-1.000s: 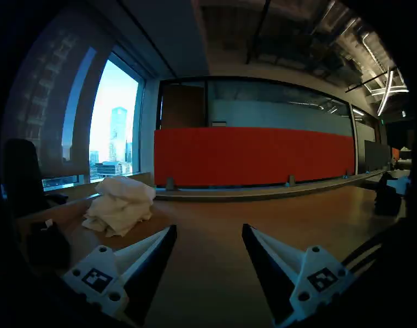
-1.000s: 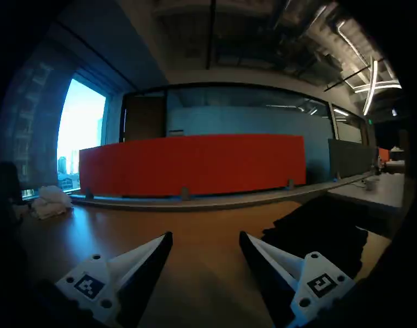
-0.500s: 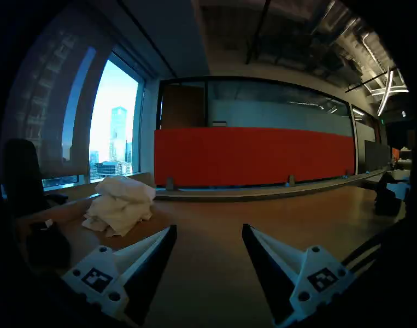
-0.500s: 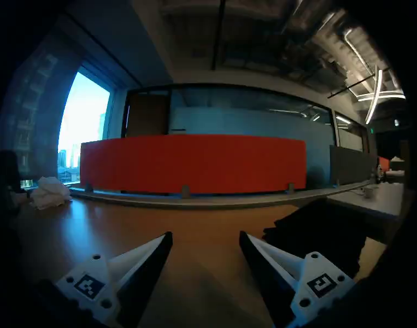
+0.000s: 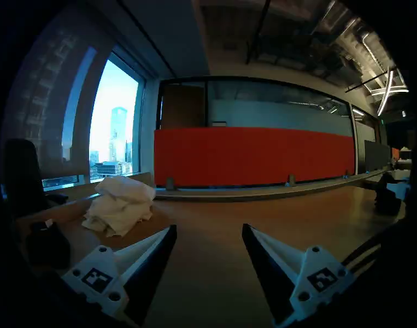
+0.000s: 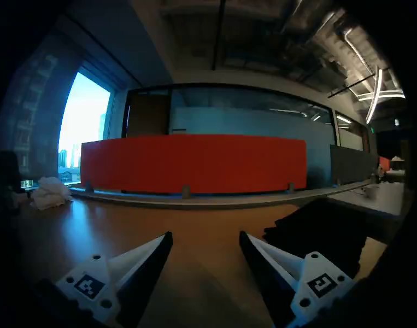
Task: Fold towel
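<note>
A crumpled white towel (image 5: pixel 119 204) lies on the wooden table (image 5: pixel 219 257) to the left, ahead of my left gripper (image 5: pixel 208 232). That gripper is open, low over the table, with nothing between its fingers. In the right gripper view the same white towel (image 6: pixel 50 192) is small at the far left. My right gripper (image 6: pixel 205 239) is open too, over bare wood. A dark folded cloth stack (image 6: pixel 323 232) lies just right of its right finger (image 6: pixel 274 262).
A red partition (image 5: pixel 252 156) with a grey rail runs along the table's far edge. A dark chair (image 5: pixel 19 175) and a small black object (image 5: pixel 44 243) sit at the left by the window. Another dark object (image 5: pixel 386 199) stands at the far right.
The right gripper's view has shifted slightly, so the white towel sits a little further in from the left edge. The left gripper has stayed still.
</note>
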A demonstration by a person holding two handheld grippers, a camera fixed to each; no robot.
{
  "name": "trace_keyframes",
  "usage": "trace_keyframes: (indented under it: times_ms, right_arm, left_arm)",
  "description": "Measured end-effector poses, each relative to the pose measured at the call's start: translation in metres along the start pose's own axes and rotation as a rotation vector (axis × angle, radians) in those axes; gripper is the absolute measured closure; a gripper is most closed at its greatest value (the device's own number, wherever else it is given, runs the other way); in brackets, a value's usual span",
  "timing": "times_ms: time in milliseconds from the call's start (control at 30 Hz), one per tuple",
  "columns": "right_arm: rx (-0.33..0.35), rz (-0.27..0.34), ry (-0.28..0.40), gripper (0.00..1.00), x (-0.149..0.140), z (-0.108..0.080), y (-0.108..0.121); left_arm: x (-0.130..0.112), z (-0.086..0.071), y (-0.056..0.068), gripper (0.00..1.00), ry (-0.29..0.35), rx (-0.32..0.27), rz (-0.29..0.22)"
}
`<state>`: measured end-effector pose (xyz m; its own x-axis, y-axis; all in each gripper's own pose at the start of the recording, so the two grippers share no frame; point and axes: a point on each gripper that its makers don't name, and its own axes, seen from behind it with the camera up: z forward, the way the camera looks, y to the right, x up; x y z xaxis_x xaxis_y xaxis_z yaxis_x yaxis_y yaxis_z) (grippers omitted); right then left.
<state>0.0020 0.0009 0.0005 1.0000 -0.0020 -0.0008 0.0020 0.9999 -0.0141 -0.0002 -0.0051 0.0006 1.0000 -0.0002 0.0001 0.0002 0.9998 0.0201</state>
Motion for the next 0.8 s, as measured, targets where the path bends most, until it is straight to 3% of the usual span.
trace_keyframes:
  times_ms: [800]
  right_arm:
    - [0.001, 0.002, -0.001, 0.06, -0.0011, 0.0006, 0.0014]
  left_arm:
    - [0.0002, -0.0002, -0.0001, 0.12, 0.0, 0.0, 0.0]
